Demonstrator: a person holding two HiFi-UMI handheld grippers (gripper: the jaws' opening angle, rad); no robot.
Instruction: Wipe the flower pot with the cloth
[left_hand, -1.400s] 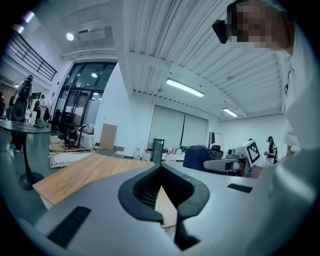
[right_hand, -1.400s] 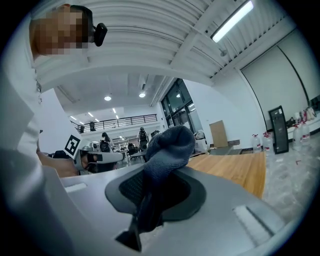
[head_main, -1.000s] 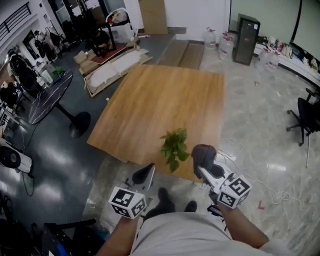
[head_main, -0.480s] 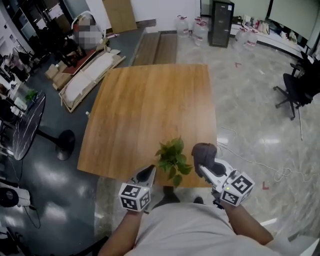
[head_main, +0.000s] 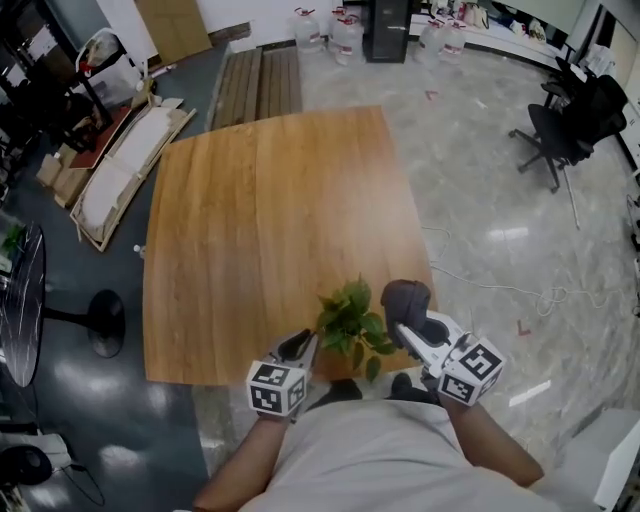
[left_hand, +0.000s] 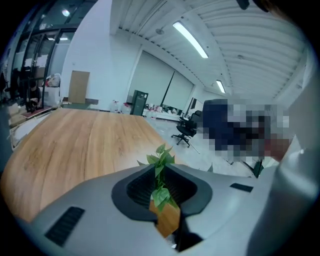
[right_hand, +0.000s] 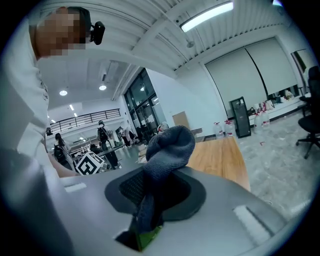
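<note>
Head view: plant (head_main: 350, 325) at table's (head_main: 260, 220) near edge between your 2 grippers; leaves hide its pot.
Left gripper (head_main: 300, 345): just opened slightly, empty.
Right gripper (head_main: 405, 325): clamped on cloth (head_main: 405, 298).
Floor: chair (head_main: 565, 125), fan (head_main: 20, 310).

The person wears a plain off-white shirt (head_main: 390, 460), loose and unprinted, which fills the head view at six o'clock. A short sleeve (head_main: 562, 497) of the same pale fabric shows at five o'clock and stops well above the wrist, leaving the forearms (head_main: 490, 440) bare. Two dark shoes (head_main: 338, 392) peep out just past the shirt's front edge. In the right gripper view the white sleeve spreads wide at nine o'clock. A small black camera (right_hand: 97, 31) sits beside the head at eleven o'clock.
</note>
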